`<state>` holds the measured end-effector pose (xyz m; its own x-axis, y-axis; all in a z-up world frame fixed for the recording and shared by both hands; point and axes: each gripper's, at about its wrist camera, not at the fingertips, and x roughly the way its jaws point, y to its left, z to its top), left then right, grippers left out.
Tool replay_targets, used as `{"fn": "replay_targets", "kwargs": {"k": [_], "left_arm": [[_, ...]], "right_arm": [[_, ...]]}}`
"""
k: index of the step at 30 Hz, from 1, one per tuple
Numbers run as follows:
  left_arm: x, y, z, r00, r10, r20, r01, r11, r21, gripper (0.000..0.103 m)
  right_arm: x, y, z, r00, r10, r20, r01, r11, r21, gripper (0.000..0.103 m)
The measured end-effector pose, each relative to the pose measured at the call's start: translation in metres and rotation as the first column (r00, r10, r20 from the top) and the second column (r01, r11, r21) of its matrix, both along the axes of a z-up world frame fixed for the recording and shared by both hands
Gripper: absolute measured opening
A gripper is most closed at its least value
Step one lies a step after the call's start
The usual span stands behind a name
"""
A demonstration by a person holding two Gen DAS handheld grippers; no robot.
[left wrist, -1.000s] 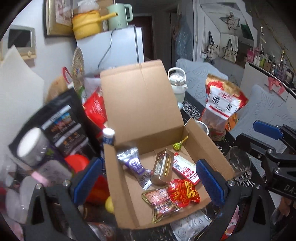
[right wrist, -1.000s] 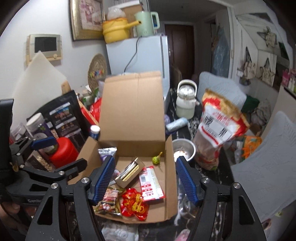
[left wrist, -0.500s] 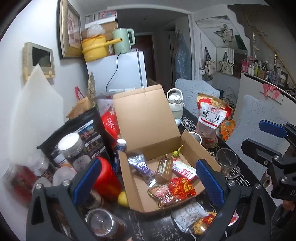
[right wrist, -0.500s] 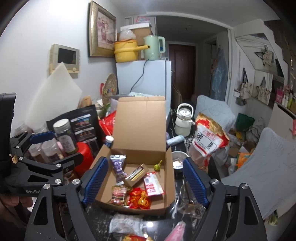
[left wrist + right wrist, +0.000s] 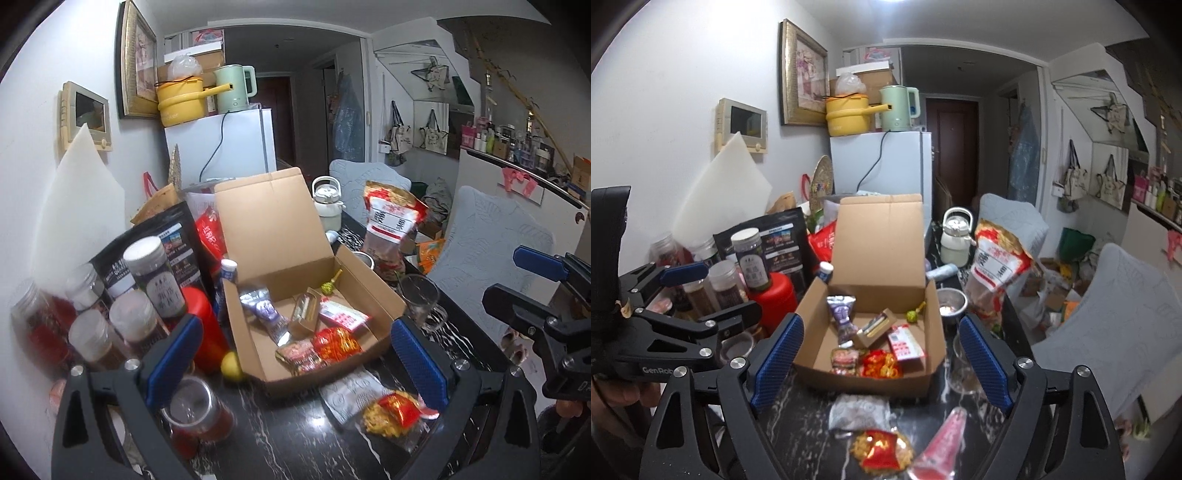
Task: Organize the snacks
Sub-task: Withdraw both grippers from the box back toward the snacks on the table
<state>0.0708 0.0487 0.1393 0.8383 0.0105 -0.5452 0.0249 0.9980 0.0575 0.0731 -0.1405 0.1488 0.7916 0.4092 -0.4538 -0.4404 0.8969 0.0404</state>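
Cardboard box [image 5: 373, 291] with its lid up sits on the black marbled table [image 5: 798, 413], ahead of both my tongs, at twelve o'clock and clear of the pads. My left tongs [image 5: 295, 362] stand wide apart and hold nothing; my right tongs [image 5: 882, 363] have just been opening and are empty too. Inside the box lie a purple packet [image 5: 264, 308], a small brown carton [image 5: 304, 314], a red-and-white sachet [image 5: 341, 315], red wrapped sweets [image 5: 336, 341] and a green lollipop [image 5: 327, 286]. Loose on the table at six o'clock from the box are a white packet [image 5: 858, 410] and a red-and-yellow snack pack [image 5: 881, 448].

My right camera alone shows a pink wrapper [image 5: 942, 441] beside that pack. My left camera alone shows an open can [image 5: 195, 410] at seven o'clock and a yellow ball [image 5: 231, 365] touching the box.
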Motion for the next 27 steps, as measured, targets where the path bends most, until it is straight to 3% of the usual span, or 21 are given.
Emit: {"fn": "replay_targets", "kwargs": {"k": [16,27], "left_arm": [[-0.05,-0.018,-0.05,0.996,-0.056,-0.07,0.055,0.998,-0.024,0.103],[-0.06,-0.03,-0.091,0.986,-0.102,-0.131,0.098,0.995,-0.035,0.103]], "right_arm": [[-0.052,-0.026,-0.058,0.996,-0.054,-0.075,0.055,0.998,0.012,0.087],[-0.07,-0.038,-0.103,0.983,-0.1,-0.152,0.103,0.995,0.012,0.087]]}}
